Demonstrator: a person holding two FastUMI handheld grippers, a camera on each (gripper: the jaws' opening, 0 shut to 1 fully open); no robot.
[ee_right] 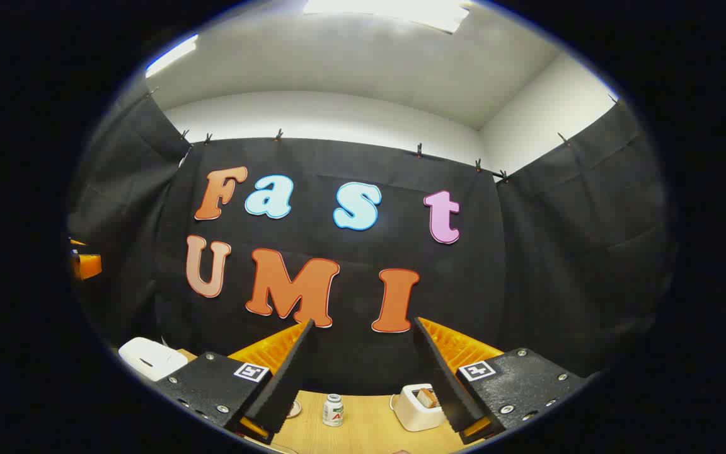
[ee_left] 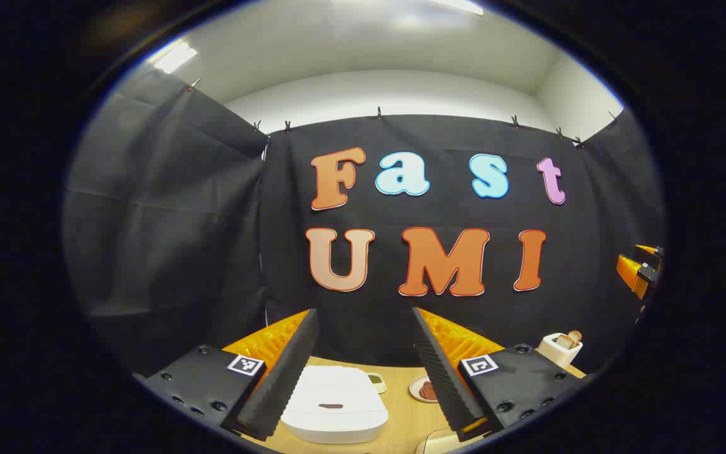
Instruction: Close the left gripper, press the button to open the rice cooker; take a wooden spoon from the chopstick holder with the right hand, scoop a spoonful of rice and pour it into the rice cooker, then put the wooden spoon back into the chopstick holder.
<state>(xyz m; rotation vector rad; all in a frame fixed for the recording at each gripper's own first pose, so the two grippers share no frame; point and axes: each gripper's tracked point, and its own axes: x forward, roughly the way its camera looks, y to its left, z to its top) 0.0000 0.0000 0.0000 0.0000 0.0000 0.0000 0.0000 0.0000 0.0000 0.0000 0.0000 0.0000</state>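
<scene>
The white, rounded-rectangular rice cooker point(ee_left: 335, 403) sits lid-down on the wooden table point(ee_left: 407, 419), directly ahead of and below the left gripper point(ee_left: 363, 372), whose fingers are spread. The right gripper point(ee_right: 363, 378), likewise spread and empty, sees it far to its left.

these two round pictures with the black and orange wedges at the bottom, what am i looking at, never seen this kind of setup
Each picture comes from a camera riding on a hand-held claw; a person carries one in each hand. The wedges are each claw's own two fingers. In the left gripper view the left claw is open and holds nothing; below it on the wooden table sits a white rice cooker, lid shut, with a small plate beside it. Farther right stands a white toaster. In the right gripper view the right claw is also open and holds nothing; ahead of it are a small bottle and the same toaster.
</scene>
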